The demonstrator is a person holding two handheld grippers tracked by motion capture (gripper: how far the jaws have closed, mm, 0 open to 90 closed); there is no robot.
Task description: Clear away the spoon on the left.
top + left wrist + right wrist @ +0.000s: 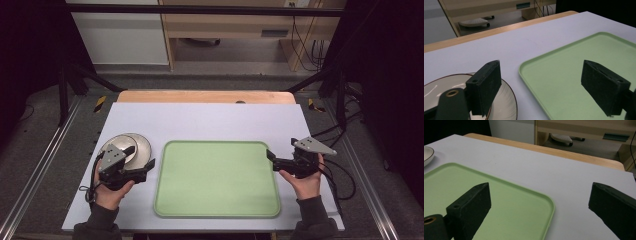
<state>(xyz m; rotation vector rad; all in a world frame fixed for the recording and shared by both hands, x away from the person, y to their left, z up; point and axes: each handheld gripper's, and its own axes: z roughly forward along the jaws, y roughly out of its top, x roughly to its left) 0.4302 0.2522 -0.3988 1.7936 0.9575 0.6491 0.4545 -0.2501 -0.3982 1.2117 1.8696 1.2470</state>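
Note:
A light green tray lies in the middle of the white table top, with nothing on it. To its left sits a white plate with a dark rim. My left gripper hovers at the plate's near right edge, jaws open and nothing between them. In the left gripper view the gripper spans the gap between the plate and the tray. My right gripper is at the tray's right edge, open with nothing in it. The right gripper straddles the corner of the tray, and the plate shows far left.
A white sheet covers the wooden table. Dark frame posts and cables stand at both sides. Beyond the table are a wooden desk and a white cabinet.

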